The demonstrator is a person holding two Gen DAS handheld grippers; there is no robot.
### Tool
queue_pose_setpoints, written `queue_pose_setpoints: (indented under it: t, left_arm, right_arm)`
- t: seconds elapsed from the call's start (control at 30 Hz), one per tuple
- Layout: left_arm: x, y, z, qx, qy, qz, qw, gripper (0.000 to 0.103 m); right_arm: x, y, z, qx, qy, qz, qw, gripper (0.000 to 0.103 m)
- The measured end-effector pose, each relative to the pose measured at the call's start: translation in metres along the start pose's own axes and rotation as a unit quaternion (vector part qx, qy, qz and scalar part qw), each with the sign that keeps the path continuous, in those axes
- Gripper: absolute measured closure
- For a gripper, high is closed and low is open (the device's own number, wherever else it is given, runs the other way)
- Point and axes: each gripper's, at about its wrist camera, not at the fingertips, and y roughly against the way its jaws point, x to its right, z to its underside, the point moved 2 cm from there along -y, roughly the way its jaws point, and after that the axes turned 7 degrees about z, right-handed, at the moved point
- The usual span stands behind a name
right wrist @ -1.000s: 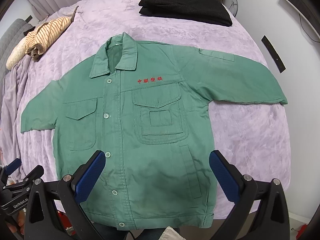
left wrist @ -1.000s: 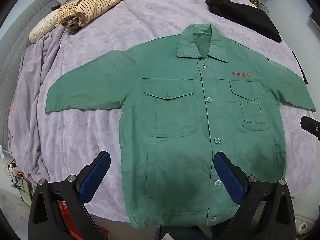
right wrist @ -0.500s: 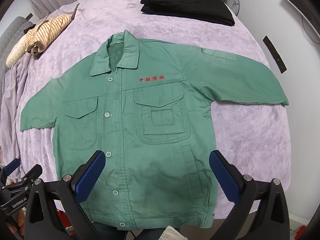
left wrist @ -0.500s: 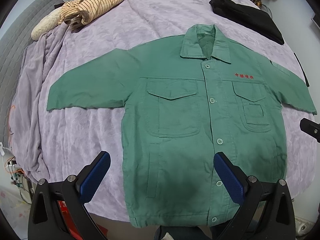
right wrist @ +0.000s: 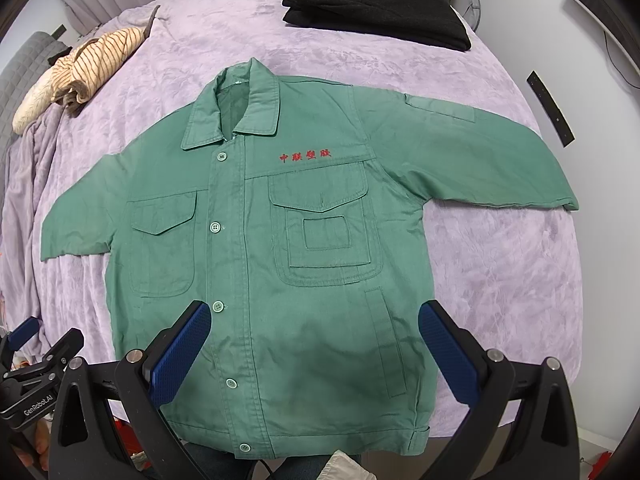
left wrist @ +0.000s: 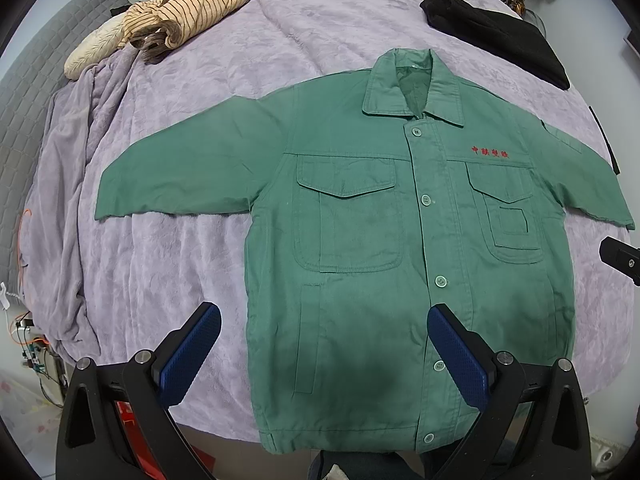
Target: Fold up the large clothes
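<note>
Right now I have my left gripper [left wrist: 323,350] hanging above the near hem with its blue pads spread wide and nothing between them. My right gripper [right wrist: 314,344] hangs likewise over the lower front, splayed wide and empty; neither touches cloth as far as I can tell. Below them the green jacket [left wrist: 384,264] lies flat and face up on the lilac bedspread [right wrist: 500,272], buttoned down the front, collar pointing away from me, both sleeves spread out to the sides. Red embroidered characters [right wrist: 305,155] sit above one chest pocket. Farther off, a striped beige garment [left wrist: 180,12] lies bunched near the far left edge, and a folded black garment [right wrist: 380,16] rests beyond the collar to the right.
</note>
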Motion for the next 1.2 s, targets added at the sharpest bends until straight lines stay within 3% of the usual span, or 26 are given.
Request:
queue_pose_setpoints:
  t: [1.2]
  left_arm:
    - [-0.005,0.0019,0.0039,0.002,0.001,0.0,1.0,0.0]
  right_arm:
    - [0.0002,-0.0013,0.0019,-0.004,0.002,-0.001,1.0,0.0]
